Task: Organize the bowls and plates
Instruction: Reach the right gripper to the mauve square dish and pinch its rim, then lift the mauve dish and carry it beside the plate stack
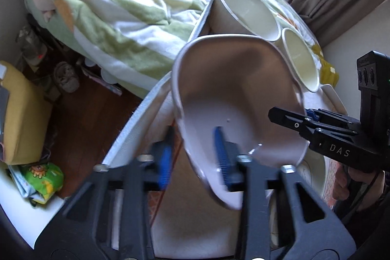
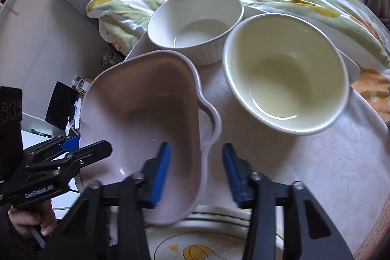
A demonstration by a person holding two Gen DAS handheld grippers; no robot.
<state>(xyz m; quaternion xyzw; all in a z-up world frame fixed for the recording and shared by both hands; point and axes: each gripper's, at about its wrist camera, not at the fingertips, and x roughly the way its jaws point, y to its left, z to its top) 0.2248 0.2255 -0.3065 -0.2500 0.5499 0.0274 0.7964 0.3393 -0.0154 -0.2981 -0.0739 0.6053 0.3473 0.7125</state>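
Note:
A pale pink dish with a wavy rim (image 1: 234,94) (image 2: 146,118) hangs tilted over the table. My left gripper (image 1: 193,160) is shut on its near rim, one blue pad inside and one outside; its fingers (image 2: 97,150) show at the dish's left edge in the right wrist view. My right gripper (image 2: 197,171) straddles the opposite rim. Its left pad is inside the dish, its right pad stands off the wall, so it is open. A white ribbed bowl (image 2: 195,23) (image 1: 246,9) and a cream bowl (image 2: 285,74) (image 1: 299,57) stand behind. A plate with yellow drawings (image 2: 195,250) lies under the dish.
The bowls stand on a white tray (image 2: 351,65) at the far side of a round table with a pale cloth (image 2: 316,174). A bed with a floral quilt (image 1: 109,4) is close behind. Clutter and a yellow cushion (image 1: 22,109) sit on the wooden floor to the left.

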